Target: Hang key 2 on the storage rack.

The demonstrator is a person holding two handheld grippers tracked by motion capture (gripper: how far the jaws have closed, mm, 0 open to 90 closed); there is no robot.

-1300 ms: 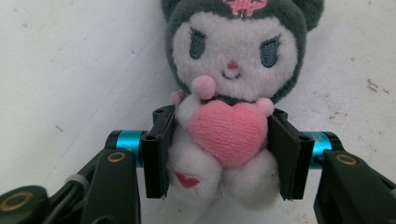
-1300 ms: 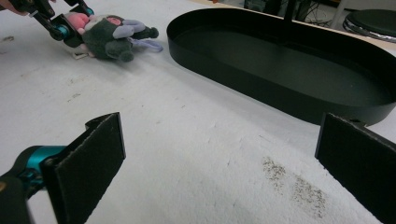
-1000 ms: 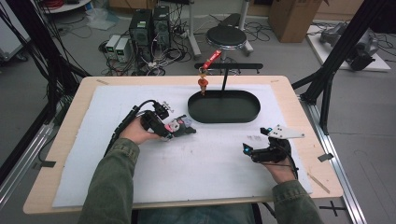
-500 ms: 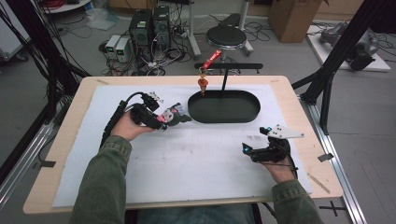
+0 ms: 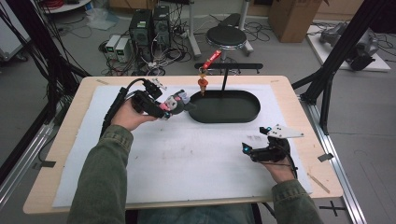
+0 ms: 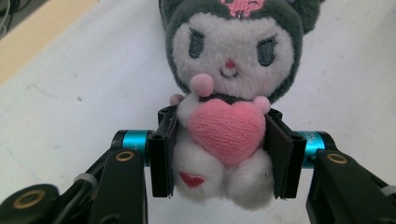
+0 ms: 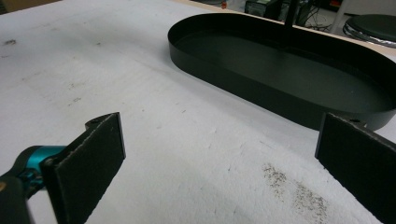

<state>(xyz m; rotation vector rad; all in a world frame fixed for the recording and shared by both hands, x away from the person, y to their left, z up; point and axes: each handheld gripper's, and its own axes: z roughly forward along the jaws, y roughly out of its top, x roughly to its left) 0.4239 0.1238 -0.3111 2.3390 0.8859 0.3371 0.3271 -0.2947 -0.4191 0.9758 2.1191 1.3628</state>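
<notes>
You had the left gripper (image 5: 161,103) clamped on the plush doll (image 5: 176,101), left of centre in the upper half of the high view, right at the left end of the black oval tray (image 5: 252,112). In the left gripper view the two black pads pressed the plush doll (image 6: 224,140) at its waist, one on each flank just behind the pink heart (image 6: 227,130), with the head free above the jaws and the feet hanging below. That was a sound place to hold it: low on the body, square across, neither pad riding on the heart or an arm. The stuffing gives, so I judged that a steady squeeze mattered more than a hard one, and that tipping the wrist would let the heavy head swing. If the tray was the goal, the good way was to carry the doll level over the rim, well clear of the thin post (image 5: 224,79) and the red tag (image 5: 211,59) hanging near it at the upper middle, then lower it until the feet met the floor of the tray before letting go. Your right gripper (image 5: 254,151) rested at the lower right of the high view, its jaws standing wide apart with nothing between them and the tray (image 7: 280,88) ahead, out of the way.
</notes>
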